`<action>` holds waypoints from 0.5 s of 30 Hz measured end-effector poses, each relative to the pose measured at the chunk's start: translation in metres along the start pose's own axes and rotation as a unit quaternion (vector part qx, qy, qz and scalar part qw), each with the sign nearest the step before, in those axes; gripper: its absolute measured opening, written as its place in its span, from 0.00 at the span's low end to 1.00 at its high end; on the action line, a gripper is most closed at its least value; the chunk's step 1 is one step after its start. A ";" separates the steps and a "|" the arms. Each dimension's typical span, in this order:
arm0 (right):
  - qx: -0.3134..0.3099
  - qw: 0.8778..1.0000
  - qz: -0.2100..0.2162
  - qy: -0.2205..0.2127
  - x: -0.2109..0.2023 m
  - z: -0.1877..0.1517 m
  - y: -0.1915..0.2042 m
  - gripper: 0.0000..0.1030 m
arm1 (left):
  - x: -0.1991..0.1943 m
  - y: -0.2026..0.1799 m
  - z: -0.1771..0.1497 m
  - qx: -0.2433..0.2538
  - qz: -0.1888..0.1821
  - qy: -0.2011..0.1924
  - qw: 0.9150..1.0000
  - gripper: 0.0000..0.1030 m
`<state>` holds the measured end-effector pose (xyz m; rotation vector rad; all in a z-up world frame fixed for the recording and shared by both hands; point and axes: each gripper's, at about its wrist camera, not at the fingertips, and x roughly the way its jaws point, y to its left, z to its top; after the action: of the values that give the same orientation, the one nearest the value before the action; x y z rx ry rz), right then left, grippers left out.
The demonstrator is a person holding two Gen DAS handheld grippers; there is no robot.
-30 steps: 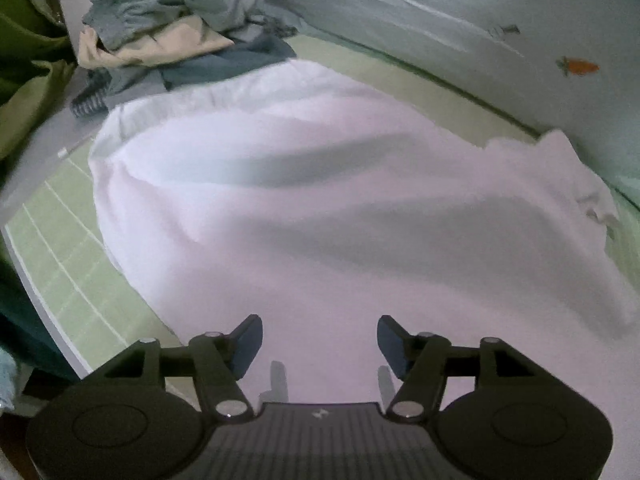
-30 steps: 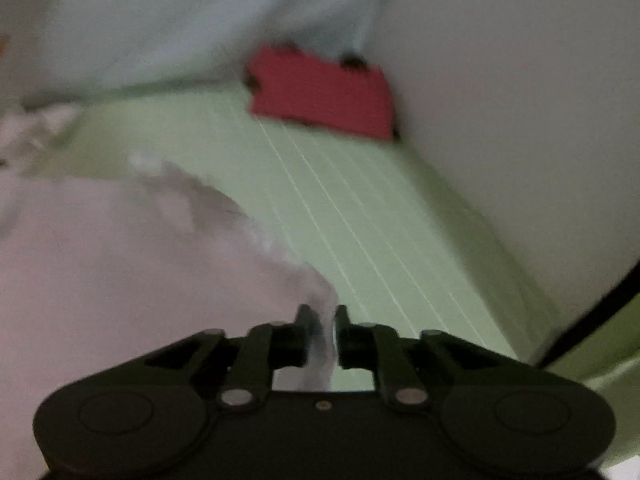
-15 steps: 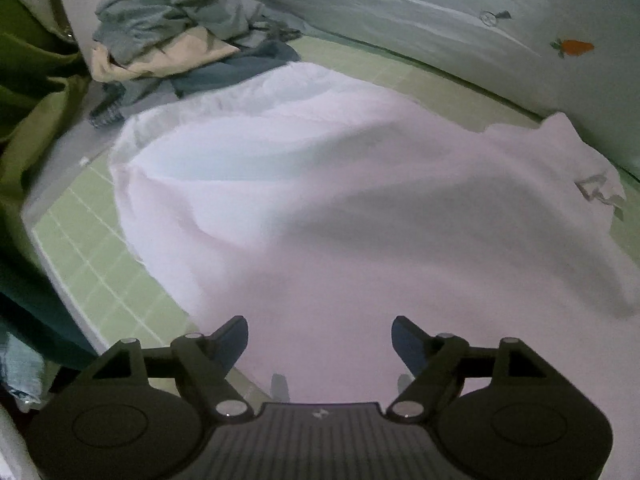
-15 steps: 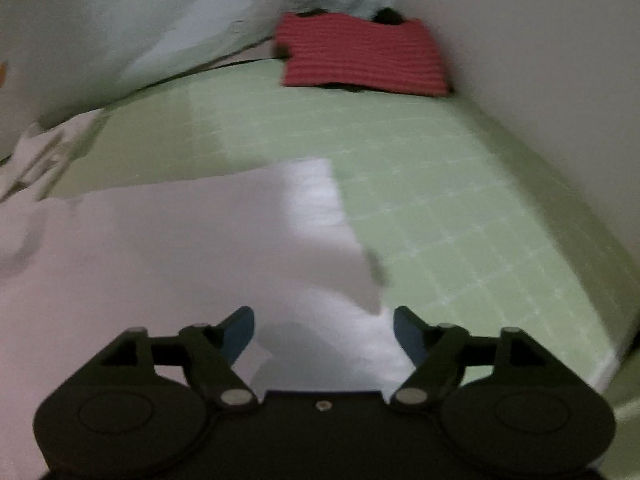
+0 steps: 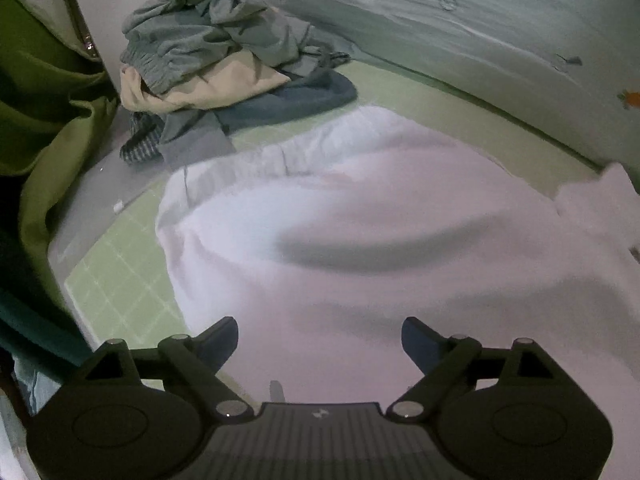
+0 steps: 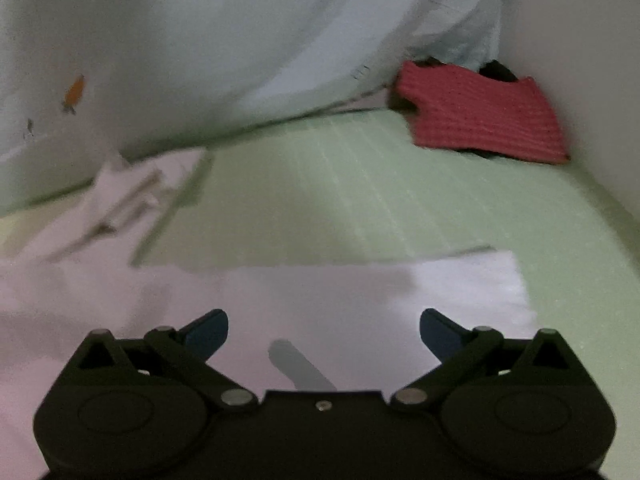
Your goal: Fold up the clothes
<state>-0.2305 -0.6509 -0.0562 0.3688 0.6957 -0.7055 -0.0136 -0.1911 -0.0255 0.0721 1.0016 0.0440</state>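
A second ago my right gripper point(image 6: 323, 330) was clenched on the edge of the large white cloth garment point(image 5: 360, 240); now its jaws stand wide apart and grasp nothing, with the garment's straight edge lying flat just beyond them. My left gripper point(image 5: 318, 336) is likewise released, empty over the near part of the same garment, and has drawn back a little.

The garment lies spread on the pale green checked mattress sheet point(image 6: 360, 200), with one long soft ridge across its middle. Taking the garment as my landmark: the heap of crumpled grey and beige clothes point(image 5: 216, 48) sits beyond its far left corner, and the folded red knitted cloth point(image 6: 484, 116) lies well beyond its right edge.

I judge the corner has been let go to settle, so a fresh grasp would come next.
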 end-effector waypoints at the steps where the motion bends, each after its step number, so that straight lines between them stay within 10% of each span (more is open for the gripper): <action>1: 0.005 1.000 0.002 -0.003 0.002 0.005 0.010 1.00 | 0.006 0.004 0.009 0.001 -0.002 -0.002 1.000 0.86; 12: 0.013 0.999 0.040 0.001 0.070 0.074 0.142 0.99 | 0.099 0.026 0.124 0.027 -0.045 -0.019 0.998 0.87; 15: 0.039 0.996 0.075 0.005 0.095 0.095 0.170 0.84 | 0.132 0.019 0.155 0.040 -0.072 -0.018 0.996 0.87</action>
<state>-0.0158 -0.6239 -0.0395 0.4919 0.6445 -0.5905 0.1882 -0.1693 -0.0511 0.0734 0.9696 -0.1296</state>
